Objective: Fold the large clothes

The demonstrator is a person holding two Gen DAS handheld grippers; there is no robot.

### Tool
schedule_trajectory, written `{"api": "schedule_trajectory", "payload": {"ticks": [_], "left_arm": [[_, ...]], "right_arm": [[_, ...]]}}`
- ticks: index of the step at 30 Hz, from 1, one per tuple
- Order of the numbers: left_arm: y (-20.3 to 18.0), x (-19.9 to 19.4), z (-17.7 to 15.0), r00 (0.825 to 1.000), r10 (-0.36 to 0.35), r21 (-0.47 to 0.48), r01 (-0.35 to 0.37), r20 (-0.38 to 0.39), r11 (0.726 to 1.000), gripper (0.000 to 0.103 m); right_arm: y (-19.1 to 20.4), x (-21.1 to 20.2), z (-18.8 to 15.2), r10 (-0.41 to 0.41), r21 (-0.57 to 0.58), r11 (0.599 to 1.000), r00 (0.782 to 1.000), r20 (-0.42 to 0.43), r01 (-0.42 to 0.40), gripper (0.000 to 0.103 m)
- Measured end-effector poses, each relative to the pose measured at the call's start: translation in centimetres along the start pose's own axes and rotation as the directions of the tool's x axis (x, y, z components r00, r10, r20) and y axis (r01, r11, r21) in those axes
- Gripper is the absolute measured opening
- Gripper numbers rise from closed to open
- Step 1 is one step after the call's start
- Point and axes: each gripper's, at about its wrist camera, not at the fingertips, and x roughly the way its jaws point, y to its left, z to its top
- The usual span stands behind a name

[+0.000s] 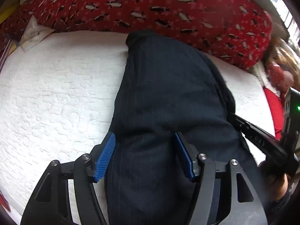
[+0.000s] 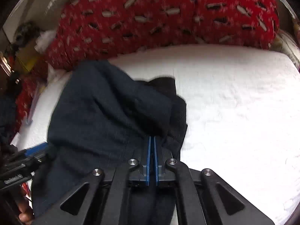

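Dark pinstriped trousers (image 1: 165, 97) are spread lengthwise on a white quilted mattress (image 1: 56, 86). The left claw (image 1: 144, 155) is held apart, straddling the fabric; the right claw (image 2: 152, 146) is clamped on a fold. A red penguin-print blanket (image 1: 168, 9) is bunched along the far edge, touching the trousers' end.

Your right gripper (image 2: 152, 146) pinches the dark garment (image 2: 97, 112) — pads nearly together — over the white quilt (image 2: 234, 103), red blanket (image 2: 159, 15) beyond.
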Motion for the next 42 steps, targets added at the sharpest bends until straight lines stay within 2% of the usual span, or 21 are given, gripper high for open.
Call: {"api": "schedule_trajectory", "payload": {"ticks": [1, 2, 5, 6, 8, 9, 10, 11, 13, 15, 18, 20, 23, 27, 28, 30, 32, 34, 35, 38, 42], "left_arm": [[0.1, -0.8, -0.2, 1.000, -0.008, 0.004, 0.008, 0.001, 1.000, 0.063], [0.5, -1.8, -0.8, 1.000, -0.011, 0.009, 0.011, 0.004, 1.000, 0.063], [0.2, -4.2, -2.8, 0.999, -0.020, 0.028, 0.019, 0.042, 0.999, 0.063], [0.1, -4.6, -3.7, 0.999, -0.009, 0.027, 0.008, 0.047, 1.000, 0.064], [-0.4, -4.5, -6.0, 1.000, -0.007, 0.025, 0.007, 0.026, 1.000, 0.064], [-0.8, -4.1, -6.6, 1.000, 0.002, 0.031, -0.002, 0.020, 1.000, 0.066], [-1.5, -3.8, -7.4, 0.998, 0.052, 0.061, -0.054, 0.028, 0.997, 0.068], [-2.1, -3.6, -7.8, 0.995, 0.095, 0.097, -0.097, 0.031, 0.990, 0.068], [-3.3, -4.2, -8.5, 0.990, 0.136, 0.145, -0.139, 0.027, 0.980, 0.068], [-3.7, -5.7, -9.0, 0.992, 0.120, 0.152, -0.125, 0.045, 0.980, 0.068], [-3.7, -6.5, -9.8, 0.995, 0.096, 0.136, -0.100, 0.034, 0.986, 0.068], [-3.6, -6.3, -10.3, 0.994, 0.110, 0.135, -0.112, 0.024, 0.985, 0.068], [-4.2, -6.7, -11.3, 0.992, 0.124, 0.145, -0.124, 0.009, 0.982, 0.068], [-4.4, -7.8, -12.5, 0.993, 0.113, 0.155, -0.114, 0.017, 0.981, 0.068], [-4.3, -7.9, -12.7, 0.994, 0.113, 0.154, -0.113, 0.013, 0.982, 0.068], [-4.2, -8.1, -13.1, 0.994, 0.109, 0.150, -0.108, 0.003, 0.983, 0.068], [-3.9, -8.2, -13.7, 0.994, 0.109, 0.141, -0.107, -0.007, 0.984, 0.068], [-3.6, -8.4, -14.5, 0.995, 0.098, 0.122, -0.096, -0.016, 0.988, 0.068], [-3.4, -8.4, -14.9, 0.995, 0.093, 0.114, -0.090, -0.022, 0.989, 0.068], [-2.8, -8.4, -16.2, 0.994, 0.093, 0.091, -0.087, -0.058, 0.992, 0.068], [-1.8, -8.5, -17.4, 0.992, 0.100, 0.064, -0.095, -0.079, 0.993, 0.068]], "right_arm": [[-0.2, -0.8, 0.1, 0.015, 0.025, 1.000, 1.000, 0.004, -0.015, 0.003], [-0.4, -1.9, -0.2, 0.059, 0.046, 0.997, 0.998, 0.017, -0.060, 0.012], [-0.2, -5.8, -1.8, 0.221, 0.041, 0.974, 0.974, 0.056, -0.223, 0.018], [-0.1, -6.9, -3.0, 0.255, 0.030, 0.966, 0.965, 0.060, -0.257, 0.026], [0.3, -7.3, -5.0, 0.283, 0.023, 0.959, 0.959, 0.034, -0.284, 0.039], [0.6, -7.1, -6.1, 0.283, 0.014, 0.959, 0.959, 0.012, -0.283, 0.039], [0.8, -6.5, -7.2, 0.231, -0.008, 0.973, 0.973, -0.017, -0.231, 0.038], [1.2, -5.8, -8.3, 0.120, -0.061, 0.991, 0.992, -0.049, -0.123, 0.038], [1.9, -5.9, -9.5, 0.026, -0.118, 0.993, 0.999, -0.047, -0.031, 0.038], [2.3, -8.0, -9.9, 0.037, -0.092, 0.995, 0.999, -0.012, -0.038, 0.043], [2.1, -10.9, -11.5, 0.114, -0.053, 0.992, 0.993, 0.039, -0.112, 0.046], [1.7, -10.5, -12.6, 0.072, -0.042, 0.997, 0.997, 0.009, -0.071, 0.060], [0.2, -8.5, -14.7, -0.034, -0.020, 0.999, 0.995, -0.095, 0.032, 0.061], [-1.8, -9.8, -16.2, 0.005, 0.121, 0.993, 0.997, -0.074, 0.004, 0.069], [-2.0, -10.1, -16.5, -0.011, 0.130, 0.991, 0.997, -0.077, 0.021, 0.075], [-2.2, -9.7, -17.0, -0.090, 0.104, 0.989, 0.990, -0.110, 0.102, 0.078], [-2.3, -8.7, -18.5, -0.214, 0.029, 0.975, 0.961, -0.177, 0.222, 0.079], [-1.2, -8.9, -19.3, -0.256, -0.066, 0.966, 0.959, -0.125, 0.249, 0.082], [-0.6, -8.7, -19.9, -0.295, -0.108, 0.953, 0.947, -0.124, 0.282, 0.087], [0.0, -8.4, -20.8, -0.370, -0.114, 0.927, 0.921, -0.121, 0.357, 0.103], [-1.3, -8.6, -21.2, -0.348, -0.061, 0.937, 0.931, -0.110, 0.343, 0.103]]}}
